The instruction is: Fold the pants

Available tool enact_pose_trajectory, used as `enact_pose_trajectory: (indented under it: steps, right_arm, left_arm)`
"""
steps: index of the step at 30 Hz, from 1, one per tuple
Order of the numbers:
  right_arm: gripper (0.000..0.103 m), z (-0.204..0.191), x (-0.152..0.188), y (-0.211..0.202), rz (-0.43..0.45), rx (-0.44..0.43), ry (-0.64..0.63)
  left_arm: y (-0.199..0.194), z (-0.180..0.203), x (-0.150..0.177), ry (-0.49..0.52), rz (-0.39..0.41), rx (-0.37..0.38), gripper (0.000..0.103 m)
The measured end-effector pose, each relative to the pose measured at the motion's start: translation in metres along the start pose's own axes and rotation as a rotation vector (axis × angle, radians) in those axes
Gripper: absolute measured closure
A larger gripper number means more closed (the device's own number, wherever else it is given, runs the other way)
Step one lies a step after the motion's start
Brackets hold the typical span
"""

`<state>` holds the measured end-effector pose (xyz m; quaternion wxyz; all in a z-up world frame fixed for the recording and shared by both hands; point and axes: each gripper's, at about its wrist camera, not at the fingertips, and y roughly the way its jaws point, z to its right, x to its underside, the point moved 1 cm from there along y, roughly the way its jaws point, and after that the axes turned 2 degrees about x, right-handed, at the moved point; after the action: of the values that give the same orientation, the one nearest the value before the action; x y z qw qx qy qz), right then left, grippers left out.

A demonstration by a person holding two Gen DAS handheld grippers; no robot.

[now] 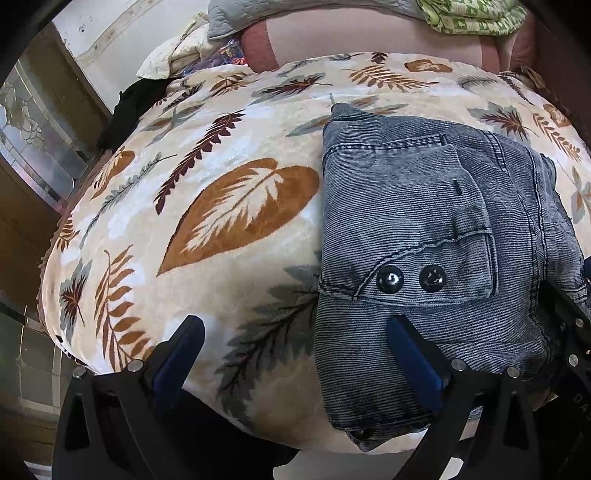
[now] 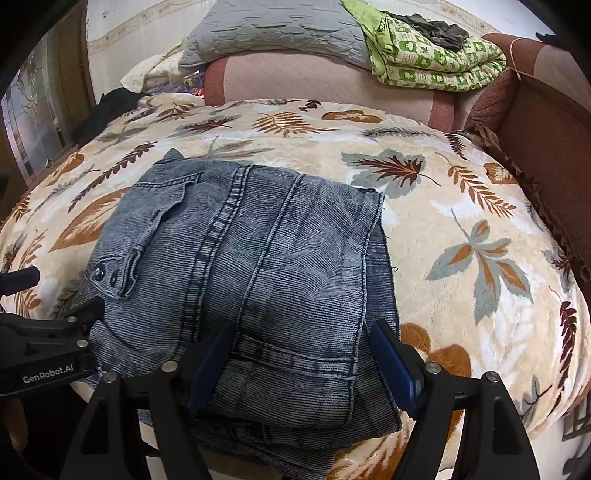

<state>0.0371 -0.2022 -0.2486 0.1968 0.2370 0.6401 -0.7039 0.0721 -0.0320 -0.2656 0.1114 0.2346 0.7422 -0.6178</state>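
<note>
1. Under everything spreads a plush cream blanket printed with brown, rust and grey leaves, covering a cushioned seat; the pants lie folded on it, towards its near edge.
2. Behind the pants, a pinkish backrest carries a grey quilted pillow and a green patterned quilt; far left of the pants stands a patterned glass door.
3. Ribbed, faded blue-grey denim makes up the pants, a thick rectangular stack with heavy double seams, a flapped pocket and two shiny black buttons.
4. The left gripper hovers with jaws spread wide, one blue-padded finger over the pants' left margin, the other over bare blanket; it holds nothing.
5. The right gripper is also wide open, its fingers straddling the near end of the pants, whether touching I cannot tell.
</note>
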Motion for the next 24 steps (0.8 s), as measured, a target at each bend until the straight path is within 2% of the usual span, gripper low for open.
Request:
enact_pose_trajectory:
  steps: [24]
  right_arm:
    - [0.023,-0.0006,0.0002,-0.0003,0.0,0.002,-0.003]
  left_arm:
    - [-0.0015,0.001,0.0014,0.0,0.009,-0.008,0.003]
